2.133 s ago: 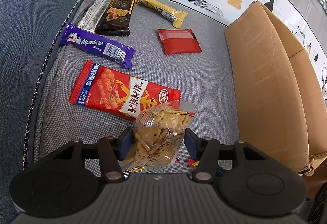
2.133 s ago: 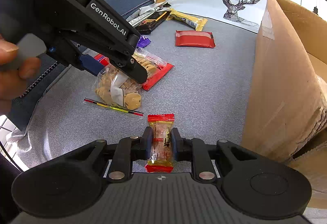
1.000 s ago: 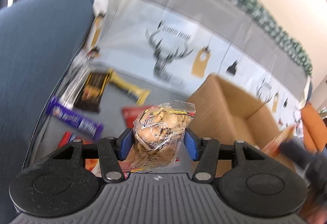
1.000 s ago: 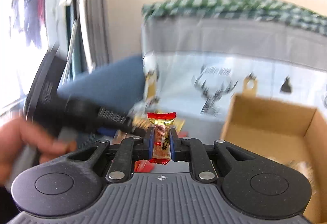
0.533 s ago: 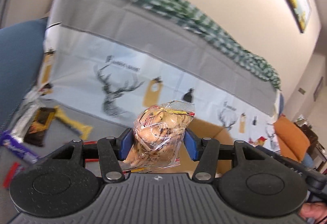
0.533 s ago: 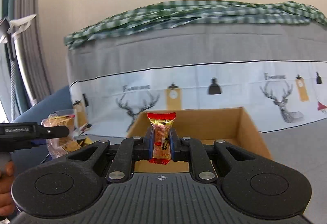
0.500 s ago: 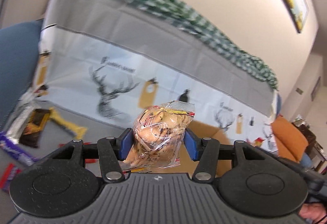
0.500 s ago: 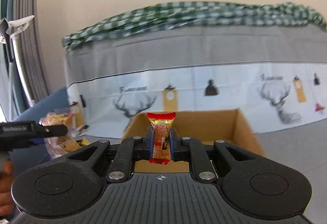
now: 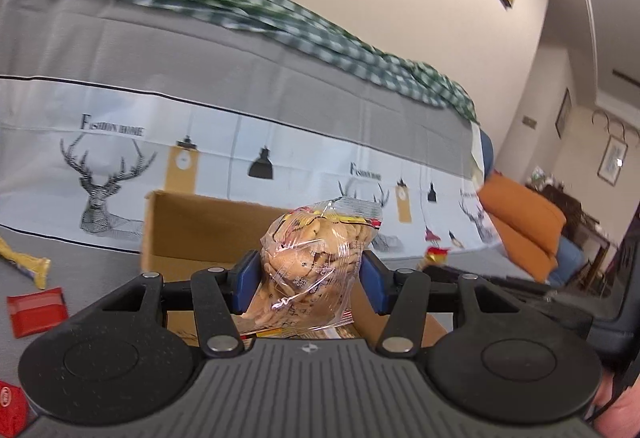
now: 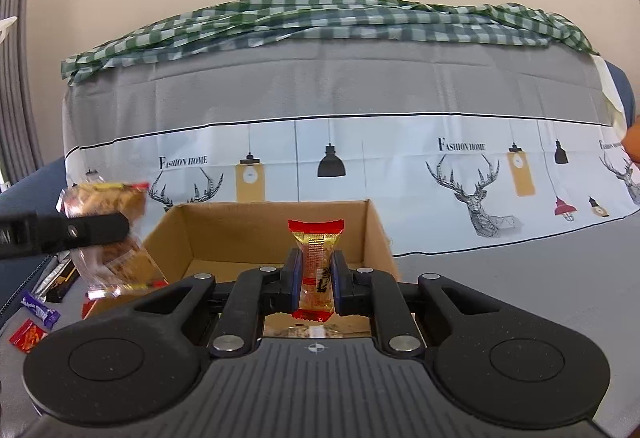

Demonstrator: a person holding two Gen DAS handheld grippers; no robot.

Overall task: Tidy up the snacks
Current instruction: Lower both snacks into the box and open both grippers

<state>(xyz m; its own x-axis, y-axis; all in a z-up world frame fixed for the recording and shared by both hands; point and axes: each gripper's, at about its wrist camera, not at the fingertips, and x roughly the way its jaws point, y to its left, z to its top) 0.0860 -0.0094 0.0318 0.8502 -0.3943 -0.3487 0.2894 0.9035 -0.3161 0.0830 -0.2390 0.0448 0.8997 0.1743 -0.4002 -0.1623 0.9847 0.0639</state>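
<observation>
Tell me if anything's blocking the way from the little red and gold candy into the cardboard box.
Nothing visible blocks it. The right gripper holds the red and gold candy upright just in front of the open cardboard box, whose top has no flap across it. The left gripper with its cookie bag is off by the box's left wall.

L tongs (image 9: 308, 274) clamped on cookie bag (image 9: 316, 258); R tongs (image 10: 316, 278) pinched tight on candy (image 10: 316, 266).
</observation>
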